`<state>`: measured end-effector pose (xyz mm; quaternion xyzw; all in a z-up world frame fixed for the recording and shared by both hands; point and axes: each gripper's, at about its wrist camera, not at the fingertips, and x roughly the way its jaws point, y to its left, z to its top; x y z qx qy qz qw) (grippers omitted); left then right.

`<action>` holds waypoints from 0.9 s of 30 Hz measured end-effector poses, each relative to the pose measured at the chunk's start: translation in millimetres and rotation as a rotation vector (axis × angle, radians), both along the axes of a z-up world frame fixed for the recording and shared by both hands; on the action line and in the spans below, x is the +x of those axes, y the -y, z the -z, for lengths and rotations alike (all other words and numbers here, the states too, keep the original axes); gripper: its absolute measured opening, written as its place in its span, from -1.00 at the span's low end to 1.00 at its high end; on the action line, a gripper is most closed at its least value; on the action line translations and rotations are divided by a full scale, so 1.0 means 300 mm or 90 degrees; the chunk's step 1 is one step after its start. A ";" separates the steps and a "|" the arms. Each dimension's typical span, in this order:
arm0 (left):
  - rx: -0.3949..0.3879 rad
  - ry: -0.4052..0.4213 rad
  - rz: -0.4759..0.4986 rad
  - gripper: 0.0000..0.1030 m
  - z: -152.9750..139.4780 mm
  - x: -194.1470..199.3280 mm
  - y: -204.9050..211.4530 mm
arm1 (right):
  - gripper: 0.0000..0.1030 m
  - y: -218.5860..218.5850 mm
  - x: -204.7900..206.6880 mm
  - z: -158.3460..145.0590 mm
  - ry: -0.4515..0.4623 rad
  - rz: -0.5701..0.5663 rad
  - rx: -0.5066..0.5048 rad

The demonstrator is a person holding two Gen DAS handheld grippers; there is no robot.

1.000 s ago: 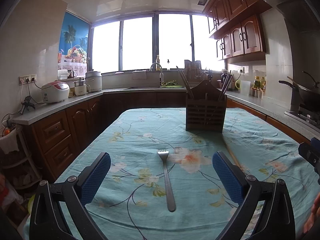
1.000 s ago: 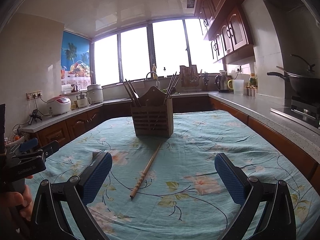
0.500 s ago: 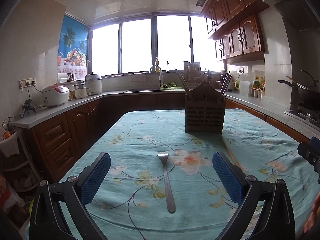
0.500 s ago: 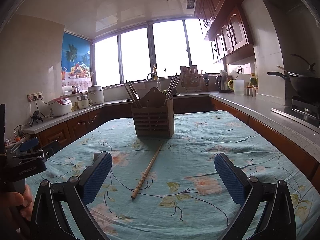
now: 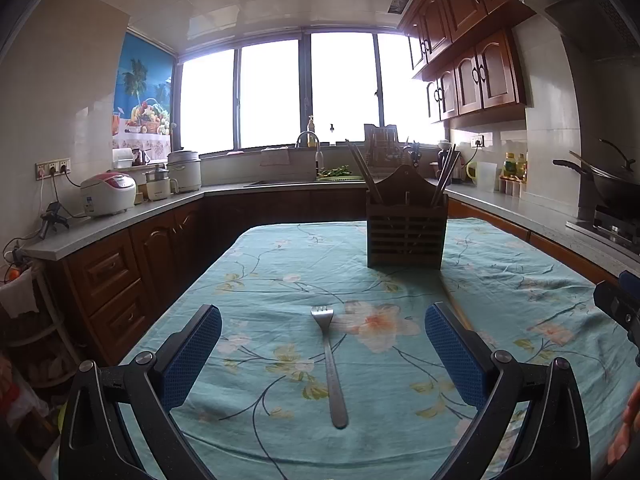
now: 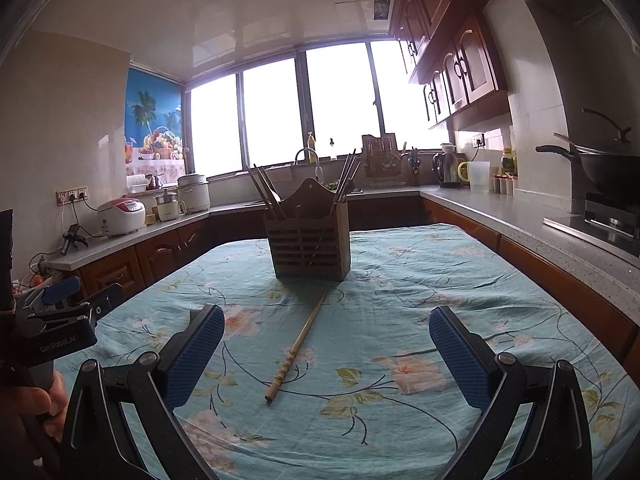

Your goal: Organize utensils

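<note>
— Counting quick: one metal fork (image 5: 329, 360), one wooden chopstick (image 6: 297, 347), one slatted wooden holder (image 6: 309, 247). Agree?

— Agree. Fork lies flat on the floral teal tablecloth (image 5: 280, 280), tines toward the holder, handle toward the camera, right between the left gripper (image 5: 323, 354) fingers but untouched. Both blue textured pads spread wide, nothing pinched.

— Right gripper (image 6: 326, 350)?

— Same, spread wide and empty. The chopstick lies diagonally on the cloth between its fingers, the far tip near the holder's base, the ridged end nearest the camera.

— Views differ?

— Left wrist view shows the whole fork; only a sliver of chopstick (image 5: 456, 308) peeks out beside the right pad. Right wrist view shows the whole chopstick, no fork (the left pad blocks that spot). It also catches the other gripper's body at the left edge, with a hand (image 6: 44, 404) on its grip.

— Holder contents?

— Dark sticks lean out of both end compartments, exact count unclear. Boxy, horizontal slats, peaked back panel, standing upright mid-table, well apart from both grippers.
</note>
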<state>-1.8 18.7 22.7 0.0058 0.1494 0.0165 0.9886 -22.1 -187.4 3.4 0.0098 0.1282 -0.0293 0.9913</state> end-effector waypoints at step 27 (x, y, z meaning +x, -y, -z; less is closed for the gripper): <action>0.002 -0.003 0.006 0.99 0.000 -0.006 0.037 | 1.00 0.000 0.005 -0.006 -0.002 -0.005 0.005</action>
